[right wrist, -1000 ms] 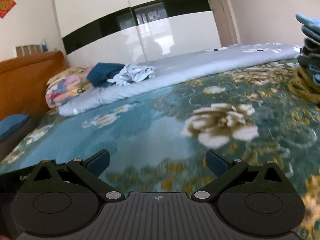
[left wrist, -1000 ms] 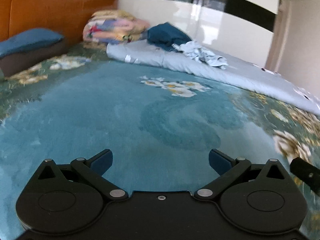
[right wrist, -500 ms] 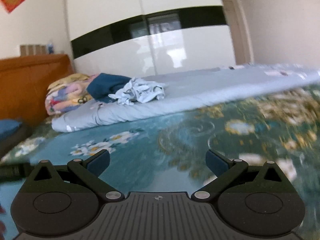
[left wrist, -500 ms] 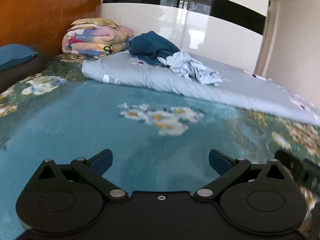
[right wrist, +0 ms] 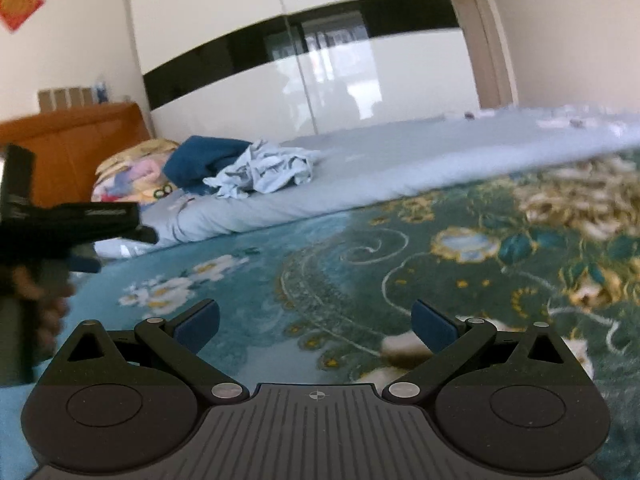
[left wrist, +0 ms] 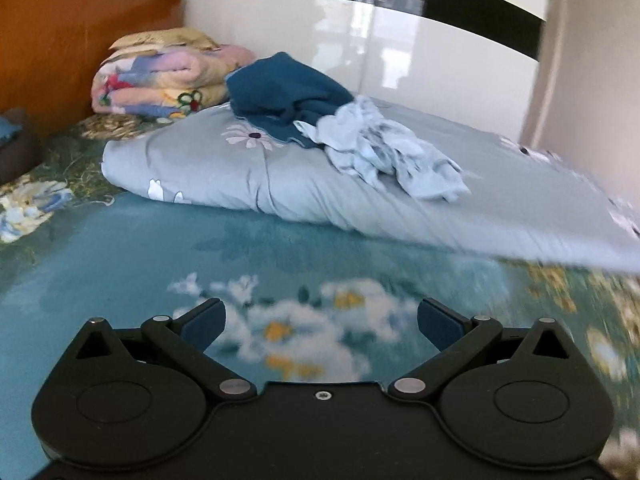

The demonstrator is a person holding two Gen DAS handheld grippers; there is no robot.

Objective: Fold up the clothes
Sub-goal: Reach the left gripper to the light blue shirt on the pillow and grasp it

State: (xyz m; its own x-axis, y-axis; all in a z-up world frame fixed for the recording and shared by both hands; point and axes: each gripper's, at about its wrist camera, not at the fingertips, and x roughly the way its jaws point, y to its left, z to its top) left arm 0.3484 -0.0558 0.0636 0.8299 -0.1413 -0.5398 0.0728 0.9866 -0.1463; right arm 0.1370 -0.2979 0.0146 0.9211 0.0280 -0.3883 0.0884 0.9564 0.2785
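Our left gripper (left wrist: 321,322) and right gripper (right wrist: 315,323) both hover with fingers spread wide, holding nothing, above the teal floral bedspread (left wrist: 120,264). Farther off, 2 garments lie on the grey-blue duvet (left wrist: 248,180): a crumpled light blue garment (left wrist: 392,160) against a dark blue garment (left wrist: 284,92). Beyond sits a folded floral blanket (left wrist: 160,76).

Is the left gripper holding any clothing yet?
No. The left gripper has its jaws wide apart over the bedspread, with the light blue garment lying crumpled ahead on the grey quilt.
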